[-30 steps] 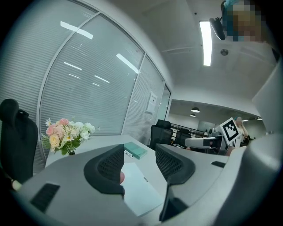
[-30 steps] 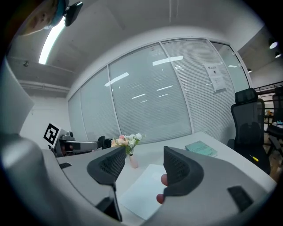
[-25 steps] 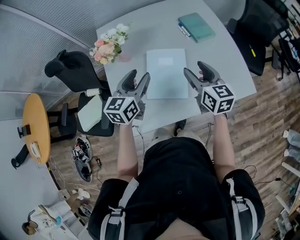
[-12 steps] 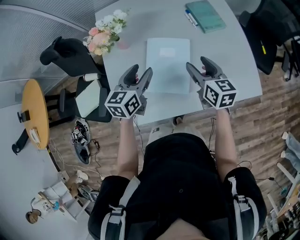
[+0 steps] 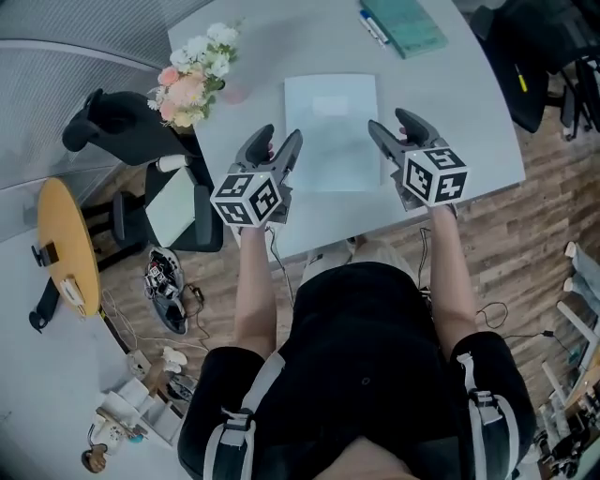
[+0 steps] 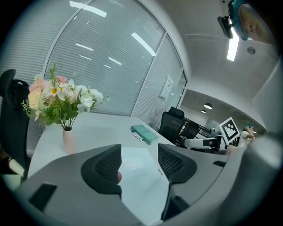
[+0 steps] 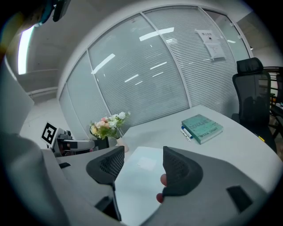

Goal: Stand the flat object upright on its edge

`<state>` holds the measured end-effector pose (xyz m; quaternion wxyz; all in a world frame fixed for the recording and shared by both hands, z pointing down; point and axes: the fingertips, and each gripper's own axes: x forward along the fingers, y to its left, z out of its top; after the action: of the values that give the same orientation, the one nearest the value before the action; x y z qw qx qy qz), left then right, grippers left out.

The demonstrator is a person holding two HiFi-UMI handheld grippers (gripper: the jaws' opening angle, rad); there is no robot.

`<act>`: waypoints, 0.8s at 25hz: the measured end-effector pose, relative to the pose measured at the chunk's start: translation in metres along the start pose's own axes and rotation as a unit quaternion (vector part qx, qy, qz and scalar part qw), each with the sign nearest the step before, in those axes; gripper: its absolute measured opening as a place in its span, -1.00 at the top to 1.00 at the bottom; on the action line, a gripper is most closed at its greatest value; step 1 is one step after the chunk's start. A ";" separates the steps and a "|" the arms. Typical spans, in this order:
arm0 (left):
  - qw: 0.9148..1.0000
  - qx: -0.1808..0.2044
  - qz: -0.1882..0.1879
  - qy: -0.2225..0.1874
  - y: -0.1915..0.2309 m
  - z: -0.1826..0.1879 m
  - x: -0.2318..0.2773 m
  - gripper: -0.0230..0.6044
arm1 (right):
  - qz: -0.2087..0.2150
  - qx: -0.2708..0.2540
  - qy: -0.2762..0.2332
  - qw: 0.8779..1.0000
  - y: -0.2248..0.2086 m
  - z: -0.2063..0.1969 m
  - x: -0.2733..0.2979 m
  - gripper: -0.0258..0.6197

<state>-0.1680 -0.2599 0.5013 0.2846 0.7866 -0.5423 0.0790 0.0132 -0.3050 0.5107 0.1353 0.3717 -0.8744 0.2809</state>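
Note:
A pale blue flat book [image 5: 331, 131] lies flat in the middle of the white table [image 5: 469, 122]. My left gripper [image 5: 278, 142] hovers over the book's near left corner. Its jaws are opening and nothing is between them. My right gripper [image 5: 391, 125] hovers by the near right corner, open and empty. In the left gripper view the book [image 6: 140, 174] shows through the gap of the left gripper [image 6: 139, 160]. The right gripper view shows the book [image 7: 137, 178] below the right gripper [image 7: 143, 162].
A vase of flowers [image 5: 190, 77] stands at the table's far left. A teal book [image 5: 405, 25] with a pen [image 5: 372, 26] beside it lies at the far right. Black office chairs [image 5: 122, 127] [image 5: 530, 56] flank the table. The table's near edge is under my wrists.
Both grippers have drawn a little closer to the book's near corners, and the left jaws stand slightly wider. The book has not moved.

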 end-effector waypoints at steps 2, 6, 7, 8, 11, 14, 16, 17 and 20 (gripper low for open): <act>1.000 -0.003 -0.004 0.010 0.011 -0.002 0.012 0.12 | -0.010 0.006 0.007 1.000 -0.007 -0.003 0.011 0.04; 0.999 -0.010 -0.011 0.030 0.036 -0.007 0.037 0.11 | -0.020 0.011 0.027 0.999 -0.016 -0.011 0.036 0.00; 0.999 -0.010 -0.012 0.036 0.041 -0.008 0.044 0.11 | -0.024 0.013 0.030 0.999 -0.019 -0.013 0.042 -0.01; 0.999 -0.012 -0.013 0.042 0.047 -0.010 0.051 0.11 | -0.027 0.014 0.032 0.999 -0.022 -0.014 0.047 -0.01; 0.998 -0.019 -0.017 0.063 0.065 -0.020 0.069 0.10 | -0.033 0.022 0.045 0.998 -0.031 -0.023 0.065 -0.01; 0.996 -0.025 -0.023 0.084 0.081 -0.033 0.087 0.10 | -0.043 0.033 0.058 0.997 -0.044 -0.034 0.082 -0.01; 0.995 -0.025 -0.028 0.096 0.088 -0.039 0.098 0.09 | -0.050 0.038 0.063 0.996 -0.052 -0.038 0.092 -0.01; 0.994 -0.025 -0.029 0.101 0.091 -0.042 0.104 0.09 | -0.054 0.041 0.065 0.996 -0.056 -0.040 0.096 -0.01; 0.993 -0.033 -0.029 0.111 0.103 -0.049 0.119 0.09 | -0.063 0.049 0.072 0.994 -0.068 -0.047 0.109 -0.01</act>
<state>-0.2034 -0.3556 0.6308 0.3712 0.7785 -0.4865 0.1393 -0.0111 -0.3783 0.6241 0.1968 0.4114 -0.8222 0.3406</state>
